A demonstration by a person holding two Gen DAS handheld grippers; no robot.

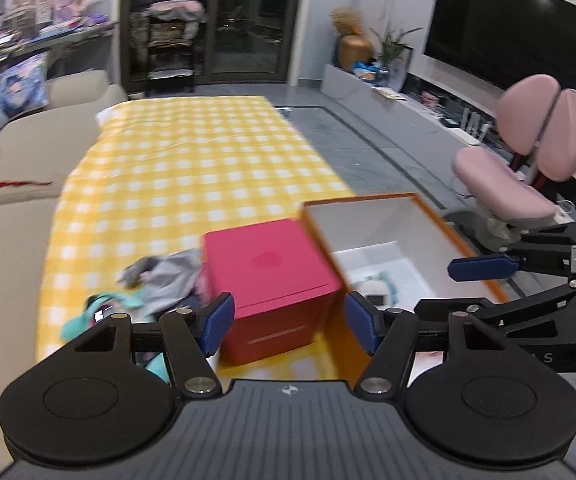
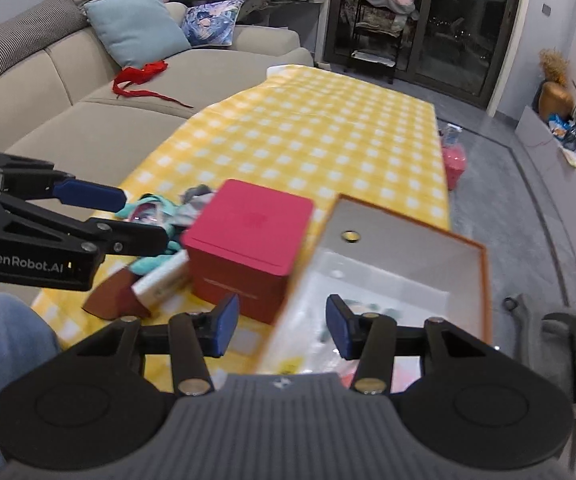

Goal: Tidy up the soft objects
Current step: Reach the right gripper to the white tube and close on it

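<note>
left gripper: my jaws stand wide, nothing between the pads, hanging above the near end of the table
right gripper: my jaws partly apart, nothing gripped, over the near rim of the open box; no earlier shot to compare
table: yellow-and-white checked cloth, far end bare
soft objects: grey and teal cloth pile on the cloth, left of the red box and touching its side; blurred, can't tell the pieces apart
red box: lidded cube, upright, just left of the open box
open box: orange rim, white inside, lid off; some pale things lie in the bottom, too blurred to name
small items: brown wedge and a white carton lying near the red box's near-left corner
sofa: beside the table, red cloth strip on the seat
pink chair: on the floor right of the table
</note>
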